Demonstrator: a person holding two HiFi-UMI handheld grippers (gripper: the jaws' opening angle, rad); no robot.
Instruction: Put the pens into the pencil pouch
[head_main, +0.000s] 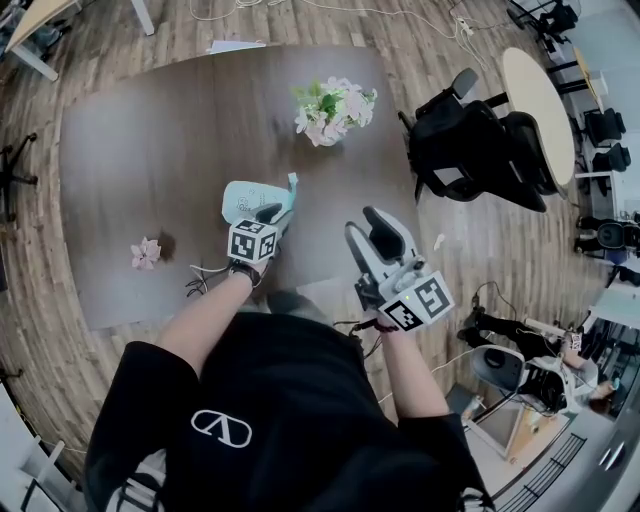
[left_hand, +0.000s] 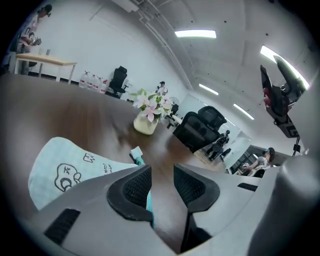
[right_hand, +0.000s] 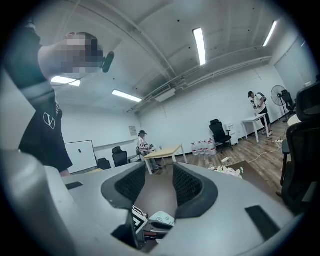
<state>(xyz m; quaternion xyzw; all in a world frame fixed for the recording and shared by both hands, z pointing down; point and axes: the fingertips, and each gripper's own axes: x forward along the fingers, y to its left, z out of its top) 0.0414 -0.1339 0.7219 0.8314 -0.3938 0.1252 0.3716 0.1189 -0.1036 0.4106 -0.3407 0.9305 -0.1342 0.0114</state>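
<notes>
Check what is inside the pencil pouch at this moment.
Its inside cannot be seen: the pencil pouch lies flat on the table, showing only its doodled outside. No pens show in any view. The left gripper, open, sits at the pouch's edge.

The near end of the pouch (head_main: 245, 197) is covered by the left gripper (head_main: 270, 214). Its inside cannot be seen, and the small print (left_hand: 107, 169) beside its drawing (left_hand: 67, 177) cannot be read.
</notes>
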